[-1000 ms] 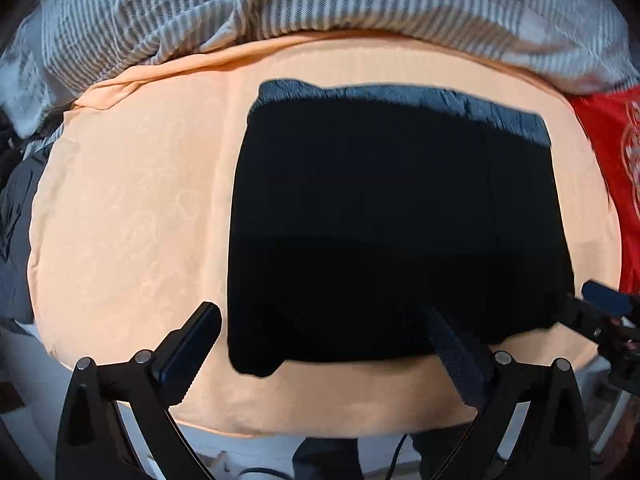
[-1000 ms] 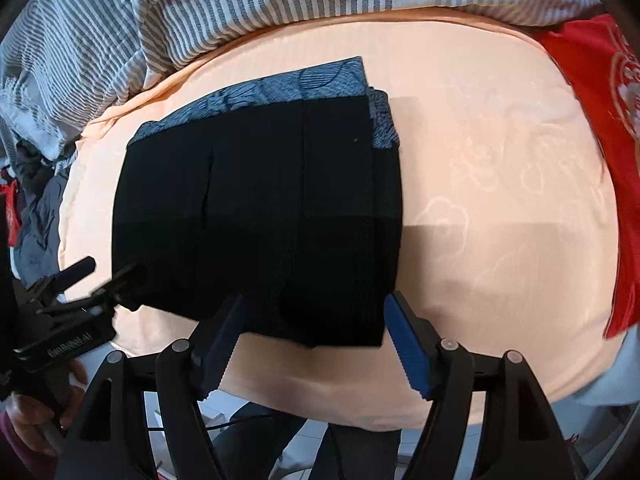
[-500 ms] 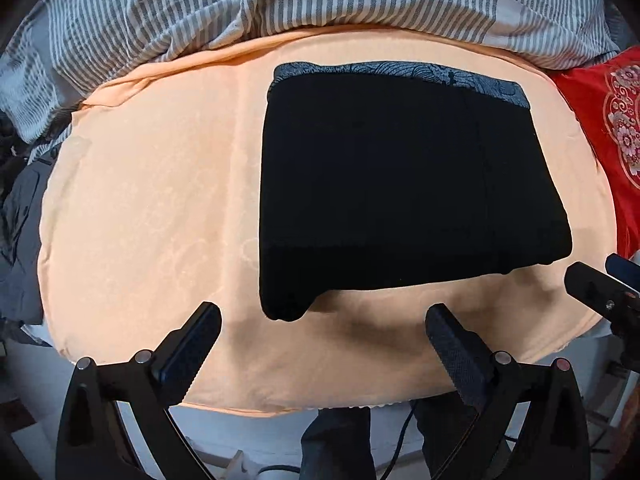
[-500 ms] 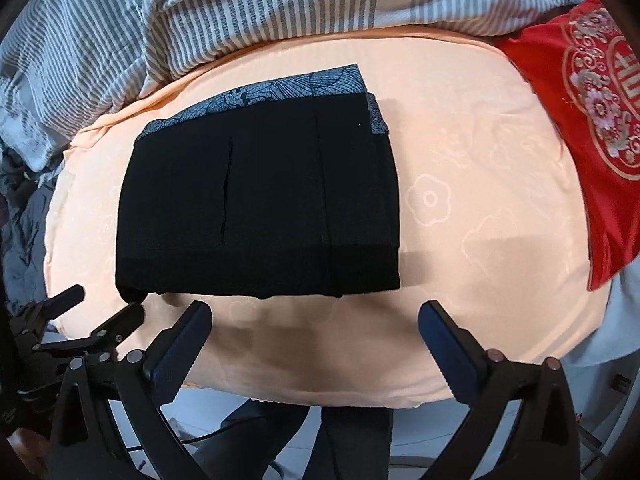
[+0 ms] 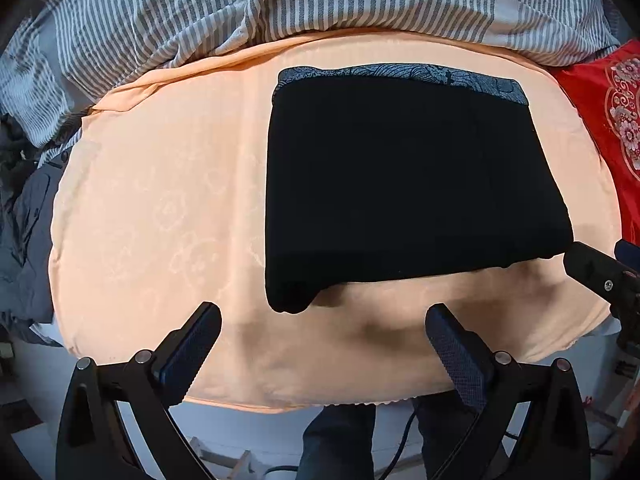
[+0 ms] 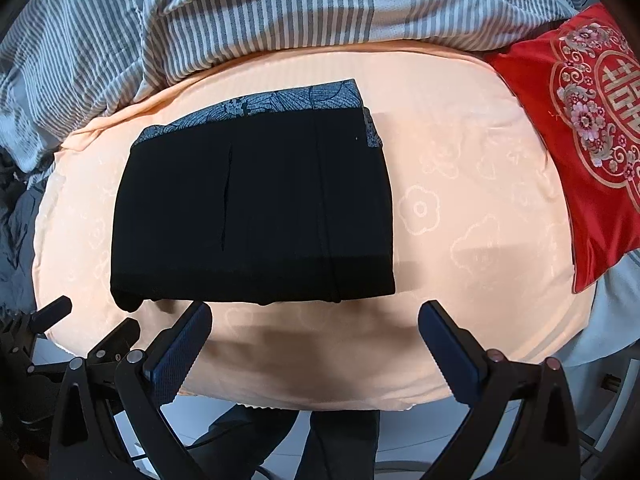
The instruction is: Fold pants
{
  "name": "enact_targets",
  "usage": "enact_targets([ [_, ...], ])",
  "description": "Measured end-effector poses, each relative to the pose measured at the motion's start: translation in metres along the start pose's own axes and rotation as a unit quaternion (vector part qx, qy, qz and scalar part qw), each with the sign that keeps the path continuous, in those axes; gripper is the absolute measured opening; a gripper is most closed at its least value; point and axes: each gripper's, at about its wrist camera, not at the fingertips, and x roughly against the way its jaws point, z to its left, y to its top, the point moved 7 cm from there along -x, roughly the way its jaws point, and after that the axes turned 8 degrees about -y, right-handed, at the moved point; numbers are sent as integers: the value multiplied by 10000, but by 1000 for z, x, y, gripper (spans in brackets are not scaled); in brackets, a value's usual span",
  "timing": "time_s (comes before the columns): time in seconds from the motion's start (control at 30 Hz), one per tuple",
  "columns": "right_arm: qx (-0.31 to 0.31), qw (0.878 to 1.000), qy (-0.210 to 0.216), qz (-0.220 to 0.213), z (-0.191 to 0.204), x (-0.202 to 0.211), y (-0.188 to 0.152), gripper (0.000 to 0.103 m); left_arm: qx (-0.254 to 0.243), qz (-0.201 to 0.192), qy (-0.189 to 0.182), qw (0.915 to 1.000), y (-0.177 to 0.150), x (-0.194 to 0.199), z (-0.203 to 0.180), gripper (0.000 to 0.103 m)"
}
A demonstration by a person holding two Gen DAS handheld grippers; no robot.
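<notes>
Two claws hang over the folded pants, both spread wide and holding nothing.

Left claw (image 5: 322, 334) and right claw (image 6: 314, 330) point down at the near edge of the black pants (image 6: 252, 208) on the peach bedsheet (image 6: 460, 216). Only the right view shows the whole red cushion (image 6: 592, 136) right of the pants.

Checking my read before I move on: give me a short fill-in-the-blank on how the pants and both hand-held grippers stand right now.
1. The pants lie folded on the ____ sheet.
2. The right hand-held gripper has its jaws ____, with nothing between them.
3. The left hand-held gripper holds ____.
4. The red cushion lies on the ____ side of the pants in the right wrist view.

Missing: peach; open; nothing; right
</notes>
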Motion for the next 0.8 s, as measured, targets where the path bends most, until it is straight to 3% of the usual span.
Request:
enact_targets([
  [0.8,53,9999,26,102,5,-5,-4,103,74,-7,77,9999,3,-1,2,103],
])
